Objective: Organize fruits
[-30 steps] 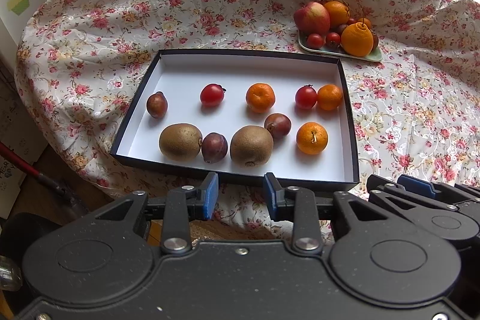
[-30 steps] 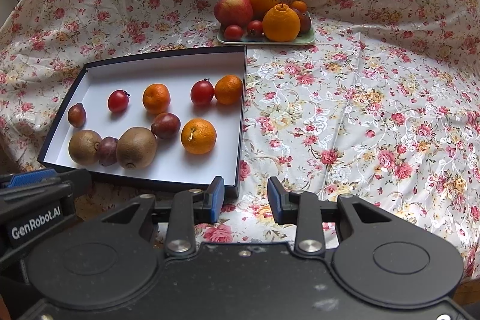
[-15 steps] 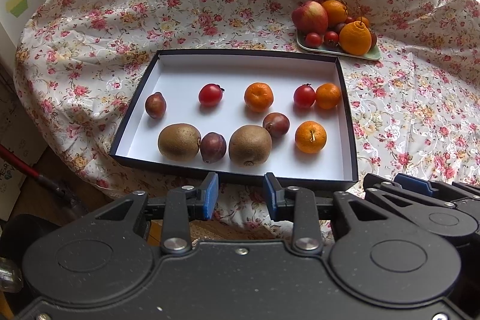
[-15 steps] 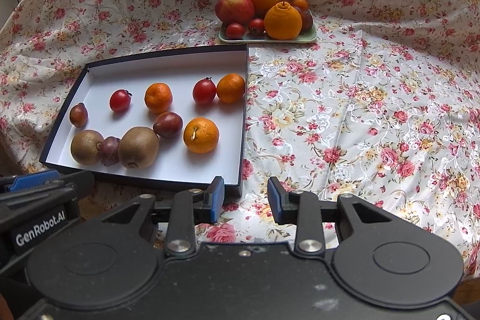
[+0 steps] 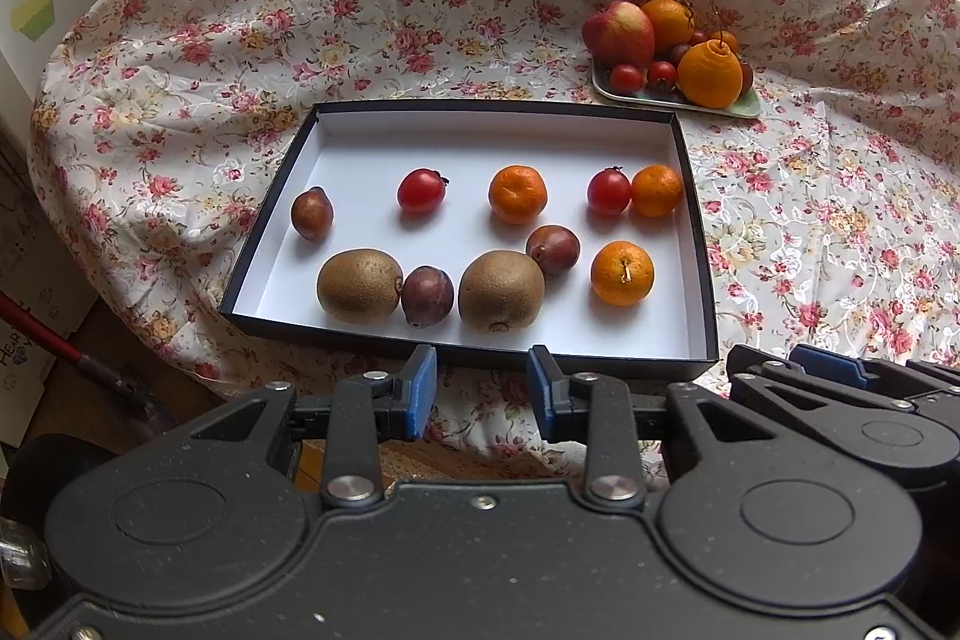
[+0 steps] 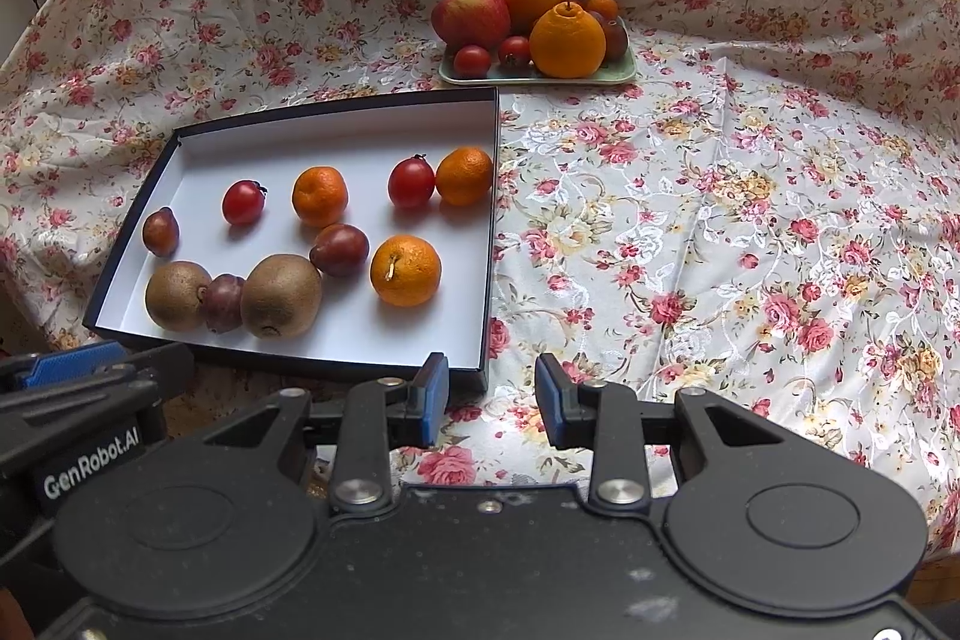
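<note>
A shallow black box with a white floor is laid on a flowered cloth. Nine fruits are seen inside it. In the far row: a small plum at the left, a cherry tomato, a mandarin, then a second tomato touching a second mandarin beside the right wall. In the near row: a kiwi touching a dark plum, a second kiwi with another plum just behind it, and a third mandarin, stem up, standing apart.

Beyond the box's far right corner, a pale green plate is piled with an apple, oranges and small tomatoes.

The left gripper is held back from the box's near edge, jaws parted, nothing between them. The right gripper is held over the cloth by the box's near right corner, likewise parted and empty.
</note>
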Demonstrator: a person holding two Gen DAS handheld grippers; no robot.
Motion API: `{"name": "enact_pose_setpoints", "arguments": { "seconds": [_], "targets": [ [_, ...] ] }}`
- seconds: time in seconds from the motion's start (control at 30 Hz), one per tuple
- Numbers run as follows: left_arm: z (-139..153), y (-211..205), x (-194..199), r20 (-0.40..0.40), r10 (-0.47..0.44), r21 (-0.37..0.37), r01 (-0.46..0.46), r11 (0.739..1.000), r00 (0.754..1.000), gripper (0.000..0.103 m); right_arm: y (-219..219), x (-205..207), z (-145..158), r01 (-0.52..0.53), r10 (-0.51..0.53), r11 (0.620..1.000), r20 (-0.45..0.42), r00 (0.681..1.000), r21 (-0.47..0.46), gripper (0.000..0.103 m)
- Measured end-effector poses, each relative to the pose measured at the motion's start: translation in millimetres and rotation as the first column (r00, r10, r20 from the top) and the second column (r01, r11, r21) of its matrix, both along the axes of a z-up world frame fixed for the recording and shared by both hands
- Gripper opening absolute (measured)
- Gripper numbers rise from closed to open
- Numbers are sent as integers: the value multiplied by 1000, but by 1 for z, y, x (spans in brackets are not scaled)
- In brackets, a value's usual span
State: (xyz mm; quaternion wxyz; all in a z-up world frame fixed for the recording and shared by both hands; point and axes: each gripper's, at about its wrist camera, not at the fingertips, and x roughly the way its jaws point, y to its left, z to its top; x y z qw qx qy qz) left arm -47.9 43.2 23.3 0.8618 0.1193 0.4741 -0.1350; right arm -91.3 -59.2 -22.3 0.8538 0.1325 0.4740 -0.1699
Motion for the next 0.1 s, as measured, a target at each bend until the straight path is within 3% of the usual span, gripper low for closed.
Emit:
{"name": "enact_pose_setpoints", "arguments": {
  "seconds": [0.1],
  "targets": [
    [0,0,0,-1,-3,1,3,1000,1000,42,0,0,0,0,0,1000,-1,1000,-1,35]
  ]
}}
